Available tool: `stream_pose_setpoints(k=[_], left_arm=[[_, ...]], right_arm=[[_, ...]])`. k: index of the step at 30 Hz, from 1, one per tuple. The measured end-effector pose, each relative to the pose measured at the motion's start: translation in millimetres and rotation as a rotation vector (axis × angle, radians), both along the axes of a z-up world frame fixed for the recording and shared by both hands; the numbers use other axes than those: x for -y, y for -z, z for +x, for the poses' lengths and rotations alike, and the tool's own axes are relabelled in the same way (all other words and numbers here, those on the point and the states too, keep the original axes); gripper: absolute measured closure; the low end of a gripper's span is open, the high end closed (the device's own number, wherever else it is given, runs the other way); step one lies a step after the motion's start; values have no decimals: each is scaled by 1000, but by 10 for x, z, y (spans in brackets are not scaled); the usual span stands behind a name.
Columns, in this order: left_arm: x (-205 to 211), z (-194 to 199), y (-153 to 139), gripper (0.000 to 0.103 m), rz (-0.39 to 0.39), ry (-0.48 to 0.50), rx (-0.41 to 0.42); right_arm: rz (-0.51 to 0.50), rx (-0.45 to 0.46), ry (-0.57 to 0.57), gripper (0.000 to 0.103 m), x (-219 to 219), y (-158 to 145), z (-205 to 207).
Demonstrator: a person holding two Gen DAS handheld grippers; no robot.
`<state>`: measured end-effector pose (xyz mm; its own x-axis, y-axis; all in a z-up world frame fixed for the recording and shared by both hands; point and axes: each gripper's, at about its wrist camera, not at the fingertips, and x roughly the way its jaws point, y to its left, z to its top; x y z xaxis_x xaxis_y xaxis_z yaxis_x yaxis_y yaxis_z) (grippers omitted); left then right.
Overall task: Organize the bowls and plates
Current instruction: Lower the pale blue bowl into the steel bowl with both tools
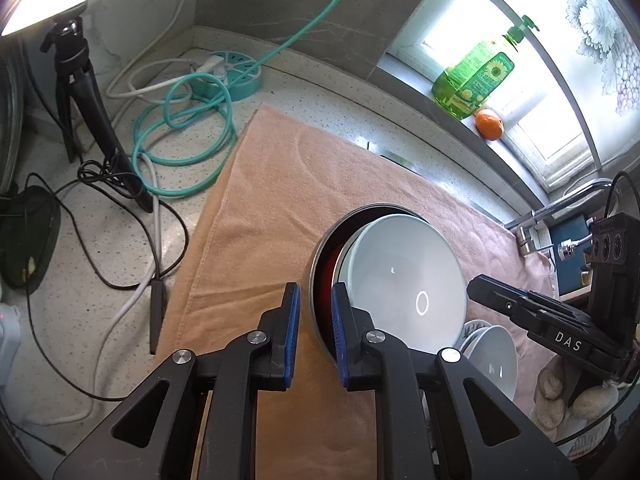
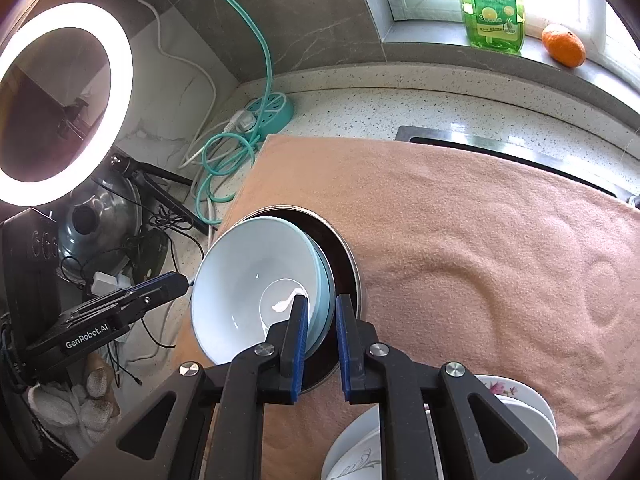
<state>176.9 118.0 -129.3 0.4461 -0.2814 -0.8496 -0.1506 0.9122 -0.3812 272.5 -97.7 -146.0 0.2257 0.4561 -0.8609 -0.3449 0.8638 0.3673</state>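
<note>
A white bowl (image 1: 404,280) (image 2: 240,292) is nested in a pale blue bowl (image 2: 325,280), and both lie tilted in a dark red, metal-rimmed dish (image 1: 320,256) (image 2: 344,256) on the peach towel. My left gripper (image 1: 316,320) straddles the dish's near rim, with towel showing between the left pad and the rim. In the right wrist view its tip (image 2: 176,280) reaches the white bowl's left edge. My right gripper (image 2: 322,336) straddles the bowls' rims, one finger inside the white bowl and a thin dark gap at the other pad. Both pairs of jaws stand narrowly apart.
More white bowls (image 1: 494,356) (image 2: 360,452) and a flowered plate (image 2: 516,396) are stacked at the towel's (image 1: 260,200) near edge. A teal power strip (image 1: 232,72), cables, a tripod (image 1: 80,80) and a ring light (image 2: 60,100) crowd the left. Soap bottle (image 2: 494,12), orange (image 2: 564,46) and tap (image 1: 560,208) stand beyond.
</note>
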Motion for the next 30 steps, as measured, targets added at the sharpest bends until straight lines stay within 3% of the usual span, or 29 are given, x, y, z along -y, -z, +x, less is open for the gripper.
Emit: stream_pose_setpoints(k=[16, 30], left_arm=[[-97, -117, 72, 89, -39, -21, -23], [-31, -41, 158, 89, -35, 11, -29]], right_arm=[[66, 2, 91, 90, 206, 0, -24], [-4, -33, 81, 90, 129, 143, 30]])
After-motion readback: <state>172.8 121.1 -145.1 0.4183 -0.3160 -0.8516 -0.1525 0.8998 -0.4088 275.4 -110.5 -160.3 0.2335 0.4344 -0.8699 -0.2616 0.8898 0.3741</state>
